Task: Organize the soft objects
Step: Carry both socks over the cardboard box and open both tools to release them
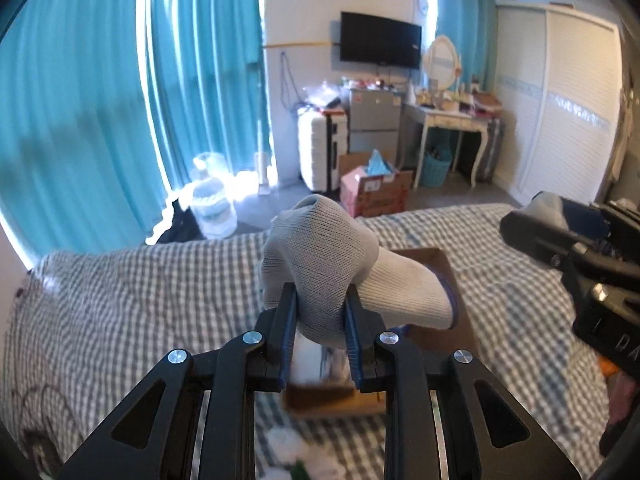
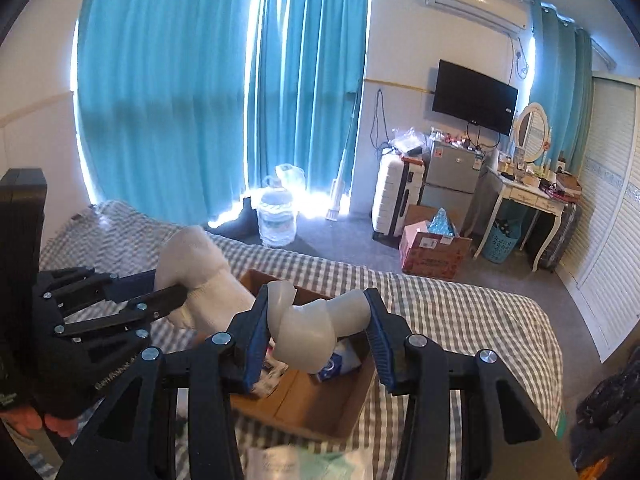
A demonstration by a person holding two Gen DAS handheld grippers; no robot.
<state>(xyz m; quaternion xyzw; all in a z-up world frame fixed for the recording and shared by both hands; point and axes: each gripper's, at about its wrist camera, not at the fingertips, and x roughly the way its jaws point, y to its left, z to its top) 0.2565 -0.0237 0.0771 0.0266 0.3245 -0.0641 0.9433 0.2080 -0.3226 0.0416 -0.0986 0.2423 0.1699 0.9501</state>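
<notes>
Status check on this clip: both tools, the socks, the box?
Left tool shut on grey sock. Right tool shut on white sock. Both above open cardboard box on checked bed. Nothing in the way.

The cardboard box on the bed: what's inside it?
In the cardboard box, white and blue packets show near one corner. The sock and hand-held gripper hide the rest.
</notes>
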